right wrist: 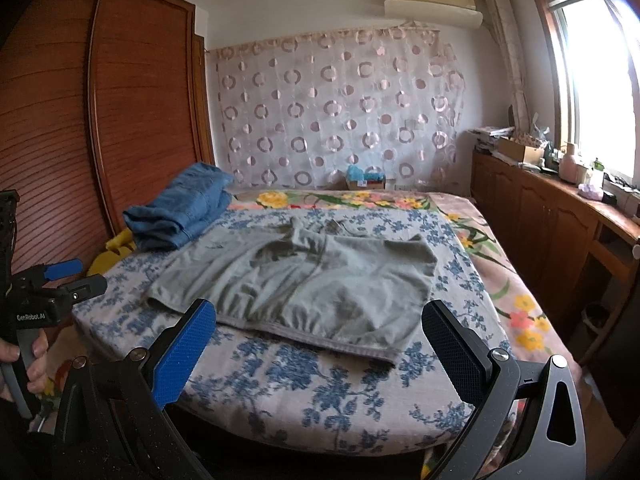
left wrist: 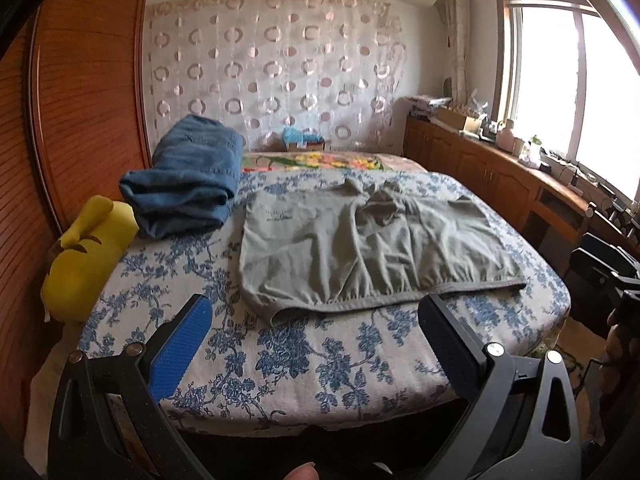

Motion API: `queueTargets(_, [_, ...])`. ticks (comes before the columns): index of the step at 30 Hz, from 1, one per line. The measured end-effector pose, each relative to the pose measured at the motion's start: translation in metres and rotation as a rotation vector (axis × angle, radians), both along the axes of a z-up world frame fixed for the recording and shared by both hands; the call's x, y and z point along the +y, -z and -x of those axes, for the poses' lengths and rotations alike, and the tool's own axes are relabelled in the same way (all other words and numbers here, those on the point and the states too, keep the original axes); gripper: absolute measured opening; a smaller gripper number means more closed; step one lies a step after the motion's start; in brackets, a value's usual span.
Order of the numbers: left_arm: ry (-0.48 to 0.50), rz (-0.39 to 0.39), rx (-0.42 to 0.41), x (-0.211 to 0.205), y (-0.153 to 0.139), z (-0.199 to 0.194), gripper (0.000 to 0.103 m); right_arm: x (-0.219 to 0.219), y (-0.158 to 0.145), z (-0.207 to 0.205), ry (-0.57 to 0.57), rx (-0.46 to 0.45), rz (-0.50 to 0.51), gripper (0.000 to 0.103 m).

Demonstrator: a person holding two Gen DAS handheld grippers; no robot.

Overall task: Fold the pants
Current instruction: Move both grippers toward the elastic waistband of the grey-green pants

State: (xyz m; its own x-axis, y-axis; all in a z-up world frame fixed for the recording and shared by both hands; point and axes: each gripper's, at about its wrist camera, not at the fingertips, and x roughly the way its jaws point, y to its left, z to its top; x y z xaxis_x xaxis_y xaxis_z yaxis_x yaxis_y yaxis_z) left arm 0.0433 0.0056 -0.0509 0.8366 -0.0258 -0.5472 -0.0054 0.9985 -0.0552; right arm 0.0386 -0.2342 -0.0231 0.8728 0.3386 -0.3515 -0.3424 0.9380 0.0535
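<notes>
Grey pants [left wrist: 360, 248] flat on bed [left wrist: 280, 360], unfolded.
Left hand-held gripper [left wrist: 316, 320] and right hand-held gripper [right wrist: 320, 324] both spread wide, empty, short of waistband.

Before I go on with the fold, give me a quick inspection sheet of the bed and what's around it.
Surface: bed with blue floral cover, flat.
Job's things: grey pants spread out, wrinkled, waistband toward the cameras, not yet folded.
Clutter: folded blue jeans at far left; yellow plush toy at the left edge.
Grippers: left tongs open, empty, short of the waistband; right tongs open, empty.
Cables: nothing seen on the bed.
Surroundings: wooden wardrobe left, patterned curtain behind, cluttered cabinet under the window.
</notes>
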Motion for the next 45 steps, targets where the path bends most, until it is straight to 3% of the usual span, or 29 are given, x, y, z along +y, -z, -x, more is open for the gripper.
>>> queueTargets(8, [-0.01,0.011,0.045,0.018,0.016,-0.01,0.103,-0.003,0.003,-0.006,0.016,0.041,0.03,0.096])
queueTargets(17, [-0.012,0.063,0.077,0.04,0.03,-0.025,0.102,-0.011,0.007,-0.017,0.028,0.105,0.068,0.068])
queueTargets(25, [0.01,0.111,0.117,0.049,0.041,-0.047,0.08,-0.027,0.004,-0.02,0.074,0.147,0.073,0.052])
queueTargets(27, [0.012,0.133,0.143,0.05,0.048,-0.053,0.068,-0.028,0.004,-0.021,0.076,0.172,0.064,0.049])
queueTargets(35, [0.001,0.147,0.193,0.05,0.062,-0.065,0.065,-0.026,0.005,-0.021,0.078,0.249,0.043,0.045])
queueTargets(39, [0.006,0.198,0.162,0.057,0.053,-0.067,0.065,-0.024,0.002,-0.016,0.073,0.258,0.046,0.045])
queueTargets(42, [-0.01,0.187,0.146,0.06,0.047,-0.071,0.065,-0.022,-0.003,-0.005,0.072,0.254,0.055,0.045])
queueTargets(45, [-0.025,0.18,0.174,0.064,0.051,-0.08,0.049,-0.022,-0.005,0.002,0.072,0.25,0.062,0.045])
